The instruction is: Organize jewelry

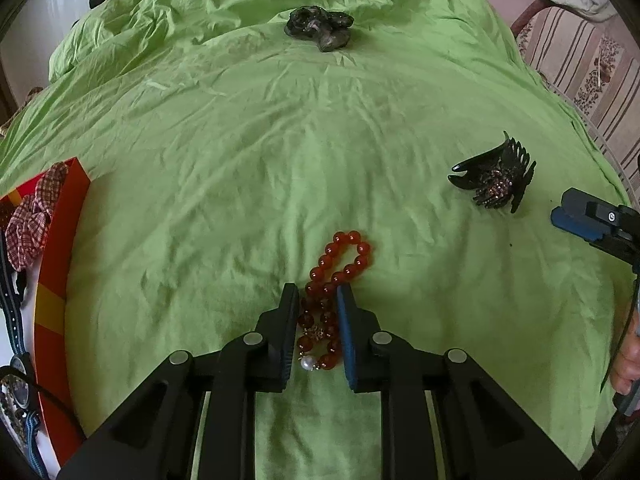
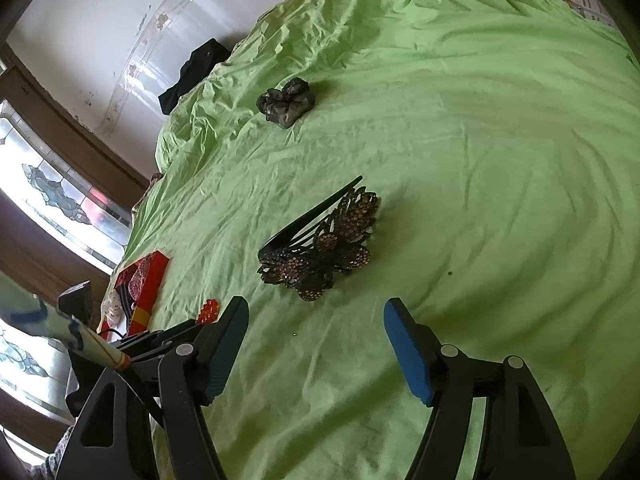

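A red bead bracelet [image 1: 340, 276] with a pearl lies on the green sheet [image 1: 280, 160]. My left gripper [image 1: 318, 294] has its jaws closed narrow around the bracelet's near half, pads touching the beads. A black hair claw with rhinestones [image 1: 494, 178] lies to the right; in the right wrist view the claw [image 2: 320, 248] lies just ahead of my right gripper [image 2: 316, 312], which is open and empty. A dark scrunchie [image 1: 320, 28] lies far back, also in the right wrist view [image 2: 286, 100]. The bracelet's tip [image 2: 210, 310] shows beside the left gripper.
A red box [image 1: 56, 264] at the left edge holds a checked scrunchie [image 1: 34, 216] and watches [image 1: 16, 384]. It also shows in the right wrist view [image 2: 146, 284]. A striped sofa [image 1: 580, 64] stands at right. A dark cloth [image 2: 192, 72] lies by the wall.
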The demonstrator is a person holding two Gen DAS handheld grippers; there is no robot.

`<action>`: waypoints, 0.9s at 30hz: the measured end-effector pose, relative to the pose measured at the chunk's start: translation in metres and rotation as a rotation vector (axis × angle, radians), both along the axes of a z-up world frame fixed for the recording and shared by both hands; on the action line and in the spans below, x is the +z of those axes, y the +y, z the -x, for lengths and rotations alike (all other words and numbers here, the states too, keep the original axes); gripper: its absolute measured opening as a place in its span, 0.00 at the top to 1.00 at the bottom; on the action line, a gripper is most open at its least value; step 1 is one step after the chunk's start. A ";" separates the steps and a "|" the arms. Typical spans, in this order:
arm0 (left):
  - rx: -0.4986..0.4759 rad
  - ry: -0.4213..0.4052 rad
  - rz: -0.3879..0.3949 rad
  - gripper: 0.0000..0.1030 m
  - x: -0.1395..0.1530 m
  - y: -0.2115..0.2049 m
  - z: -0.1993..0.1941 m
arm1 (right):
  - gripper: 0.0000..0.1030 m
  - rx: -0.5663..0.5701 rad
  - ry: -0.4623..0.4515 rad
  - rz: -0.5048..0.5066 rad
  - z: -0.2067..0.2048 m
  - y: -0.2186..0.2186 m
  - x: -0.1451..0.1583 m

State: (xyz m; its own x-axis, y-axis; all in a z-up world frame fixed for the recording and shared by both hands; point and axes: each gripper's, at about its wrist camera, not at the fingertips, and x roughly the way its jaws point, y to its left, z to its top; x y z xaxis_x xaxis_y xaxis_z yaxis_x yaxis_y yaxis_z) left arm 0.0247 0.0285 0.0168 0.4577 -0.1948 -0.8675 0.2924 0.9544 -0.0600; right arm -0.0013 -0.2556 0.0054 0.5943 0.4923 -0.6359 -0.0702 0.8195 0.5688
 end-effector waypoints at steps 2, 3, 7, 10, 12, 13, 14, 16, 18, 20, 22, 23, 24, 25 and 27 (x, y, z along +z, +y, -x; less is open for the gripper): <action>-0.001 -0.001 0.009 0.82 -0.001 0.001 -0.002 | 0.26 0.004 0.000 -0.005 0.000 0.000 -0.001; 0.000 0.003 0.019 0.82 -0.001 0.002 -0.004 | 0.25 0.006 0.002 -0.010 0.000 0.000 -0.002; -0.007 0.009 0.042 0.80 -0.003 0.003 -0.010 | 0.24 -0.021 0.047 -0.100 -0.003 -0.007 -0.013; -0.011 0.004 0.054 0.78 -0.003 0.003 -0.012 | 0.24 -0.085 0.096 -0.216 -0.009 -0.022 -0.019; -0.013 -0.002 0.062 0.76 -0.003 0.004 -0.010 | 0.24 -0.106 0.113 -0.261 -0.012 -0.027 -0.019; -0.016 -0.005 0.065 0.75 -0.003 0.004 -0.009 | 0.23 -0.119 0.122 -0.277 -0.015 -0.028 -0.019; -0.019 -0.008 0.067 0.74 -0.003 0.004 -0.007 | 0.23 -0.129 0.132 -0.282 -0.019 -0.026 -0.018; -0.022 -0.008 0.074 0.73 -0.003 0.005 -0.005 | 0.23 -0.136 0.152 -0.290 -0.026 -0.021 -0.018; -0.021 -0.003 0.083 0.73 -0.002 0.007 -0.004 | 0.23 -0.137 0.177 -0.286 -0.033 -0.010 -0.020; -0.022 0.005 0.094 0.65 -0.002 0.006 -0.006 | 0.23 -0.139 0.191 -0.271 -0.041 -0.002 -0.021; -0.033 0.012 0.105 0.55 -0.003 0.002 -0.006 | 0.23 -0.147 0.199 -0.247 -0.047 0.009 -0.022; -0.044 0.012 0.105 0.48 -0.003 -0.001 -0.006 | 0.22 -0.150 0.198 -0.239 -0.050 0.012 -0.022; -0.050 0.009 0.102 0.46 -0.003 -0.003 -0.005 | 0.22 -0.153 0.199 -0.219 -0.052 0.017 -0.022; -0.053 0.005 0.092 0.45 -0.003 -0.005 -0.004 | 0.27 -0.154 0.201 -0.207 -0.053 0.018 -0.021; -0.056 0.003 0.085 0.45 -0.003 -0.006 -0.003 | 0.50 -0.148 0.214 -0.173 -0.056 0.022 -0.020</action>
